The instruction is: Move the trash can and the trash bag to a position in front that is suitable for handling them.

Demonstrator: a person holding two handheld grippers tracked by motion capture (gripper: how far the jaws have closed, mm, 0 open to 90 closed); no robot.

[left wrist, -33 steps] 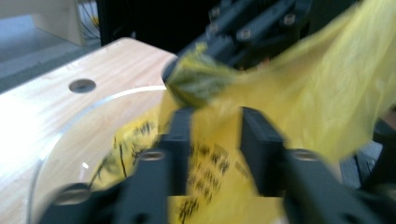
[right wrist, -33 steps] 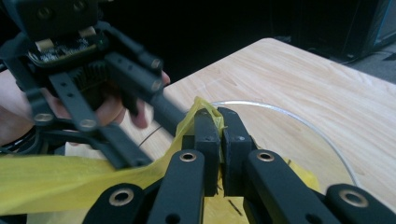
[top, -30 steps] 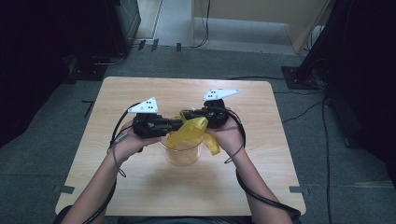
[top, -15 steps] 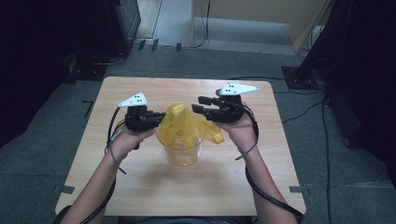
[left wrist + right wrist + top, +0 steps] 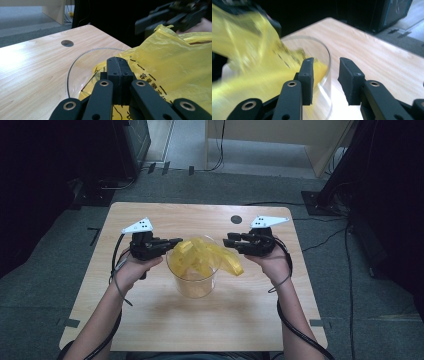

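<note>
The clear plastic cup (image 5: 194, 275) stands mid-table, a yellow plastic bag (image 5: 202, 255) stuffed partly into its mouth, one long flap spilling out over the rim toward four o'clock. The left tool (image 5: 172, 241) sits at nine o'clock of the cup, jaws clenched tight, and in the left gripper view (image 5: 117, 67) they are pressed together on the bag's near edge just over the rim. The right tool (image 5: 228, 241) hangs at three o'clock, just above the trailing flap; its jaws have just been closing, yet in the right gripper view (image 5: 325, 75) they stand apart with nothing between the pads, so it is released for now.

What the coming move hangs on, I'd say: the loose flap runs from the rim out toward the right tool, long axis roughly ten to four, so the right hand is the nearer one to gather it and tuck it in.

Hard to read: the bag is motion-blurred in the right gripper view, the cup's bottom is masked by plastic, and the printed black lettering on the bag is too small to read from the table (image 5: 150, 330) side
</note>
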